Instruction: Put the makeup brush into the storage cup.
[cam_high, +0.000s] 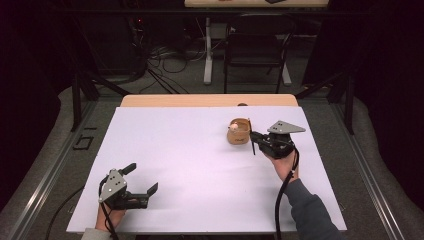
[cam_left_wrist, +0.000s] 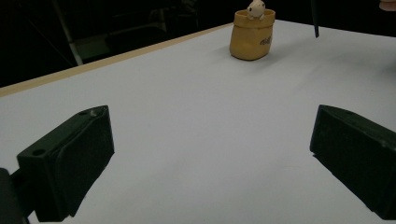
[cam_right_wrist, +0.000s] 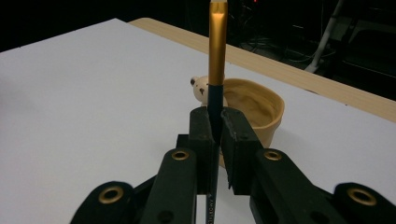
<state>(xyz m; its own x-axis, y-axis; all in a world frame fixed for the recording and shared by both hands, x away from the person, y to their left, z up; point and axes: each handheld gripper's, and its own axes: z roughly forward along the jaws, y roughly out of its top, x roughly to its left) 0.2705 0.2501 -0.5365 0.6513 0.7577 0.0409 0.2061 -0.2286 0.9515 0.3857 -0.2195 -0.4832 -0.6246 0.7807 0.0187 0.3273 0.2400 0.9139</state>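
Note:
A small tan cup (cam_high: 239, 132) with a little white bear figure (cam_high: 233, 127) on its rim stands on the white sheet, right of centre. My right gripper (cam_high: 255, 137) sits just right of the cup, shut on a thin black pen with a gold band (cam_right_wrist: 217, 46). The pen stands upright between the jaws, in front of the cup (cam_right_wrist: 261, 112) and the bear (cam_right_wrist: 201, 88). Near the front left edge my left gripper (cam_high: 142, 178) stands open with nothing between its fingers (cam_left_wrist: 70, 163). It faces the cup (cam_left_wrist: 252, 37) across the sheet.
The white sheet (cam_high: 190, 160) covers the wooden table, whose far edge (cam_high: 210, 100) shows as a tan strip. A black chair (cam_high: 257, 50) and a white table leg (cam_high: 208, 50) stand on the floor beyond. Black frame rails run along both sides.

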